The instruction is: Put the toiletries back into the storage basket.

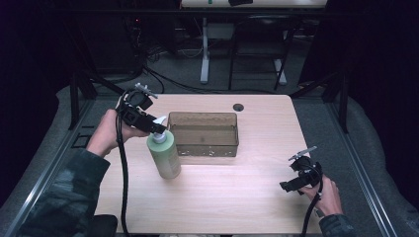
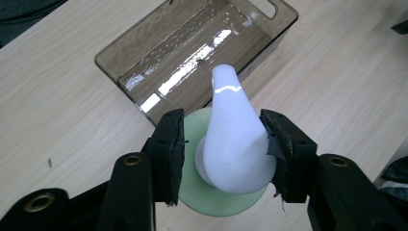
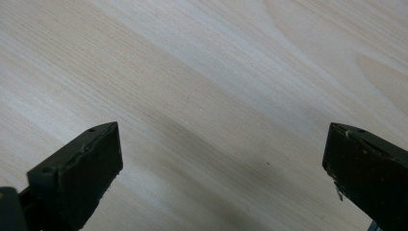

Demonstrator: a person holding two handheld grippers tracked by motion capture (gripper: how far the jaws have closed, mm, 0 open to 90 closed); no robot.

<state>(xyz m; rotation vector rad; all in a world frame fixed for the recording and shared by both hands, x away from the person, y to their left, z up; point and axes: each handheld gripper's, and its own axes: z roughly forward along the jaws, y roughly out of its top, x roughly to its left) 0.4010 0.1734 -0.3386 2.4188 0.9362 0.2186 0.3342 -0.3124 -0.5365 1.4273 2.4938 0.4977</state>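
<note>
Left gripper [image 2: 222, 154]: jaws closed against the white pump head [image 2: 235, 144] of an upright pale-green plastic bottle [image 1: 164, 157], beside a smoky transparent rectangular bin [image 1: 203, 134]. Right gripper [image 3: 221, 168]: jaws wide apart, empty, above the light wooden table [image 3: 202, 72].

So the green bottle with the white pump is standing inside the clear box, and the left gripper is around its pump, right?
Not quite. The green bottle stands on the table beside the clear box, not inside it, as the high view shows. The left gripper is around its white pump.
</note>
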